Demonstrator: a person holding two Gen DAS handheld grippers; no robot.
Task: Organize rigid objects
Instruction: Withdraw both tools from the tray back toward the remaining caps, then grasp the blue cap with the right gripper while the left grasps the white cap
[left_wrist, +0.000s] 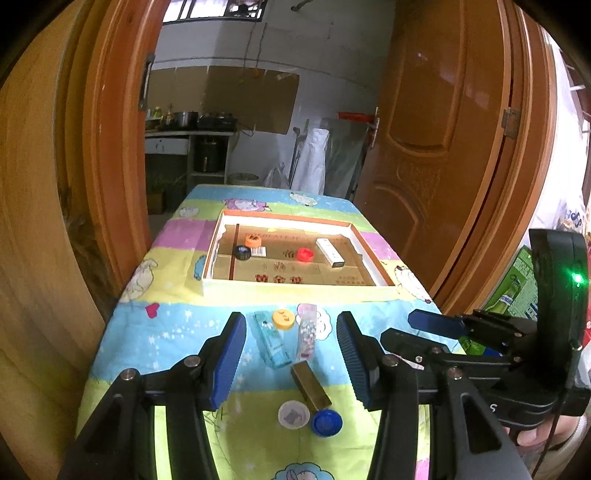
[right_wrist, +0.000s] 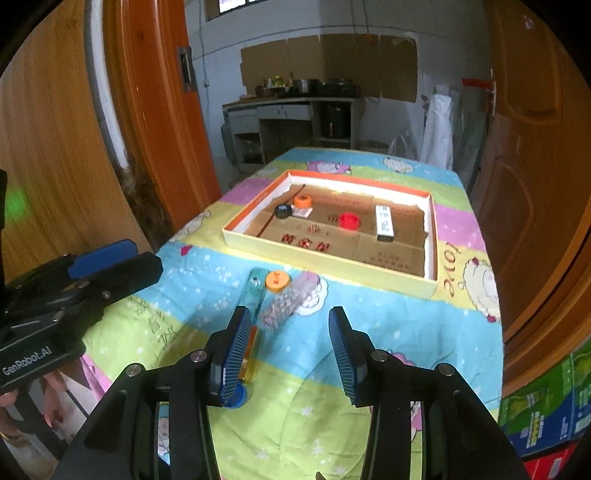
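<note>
Blue-padded fingers of the left tool (left_wrist: 291, 360) stand wide apart above the counter (left_wrist: 155, 354), holding and touching nothing. Between them, lower down on the cloth, lie a teal lighter (left_wrist: 272, 341), a yellow cap (left_wrist: 283, 319), a patterned lighter (left_wrist: 307, 334), a gold block (left_wrist: 311, 386), a white cap (left_wrist: 293, 414) and a blue cap (left_wrist: 326, 423).

The right tool (right_wrist: 291, 356) is also open and empty, its jaws less spread. Its left finger hides most of the gold block and blue cap.

The tray (left_wrist: 295, 290) sits farther back on the counter, holding four clear things: an orange cap (left_wrist: 253, 241), a black cap (left_wrist: 242, 253), a red cap (left_wrist: 306, 254) and a white box (left_wrist: 330, 252). A small label beside the black cap is too small to read.

Caps number six in all, lighters two.
</note>
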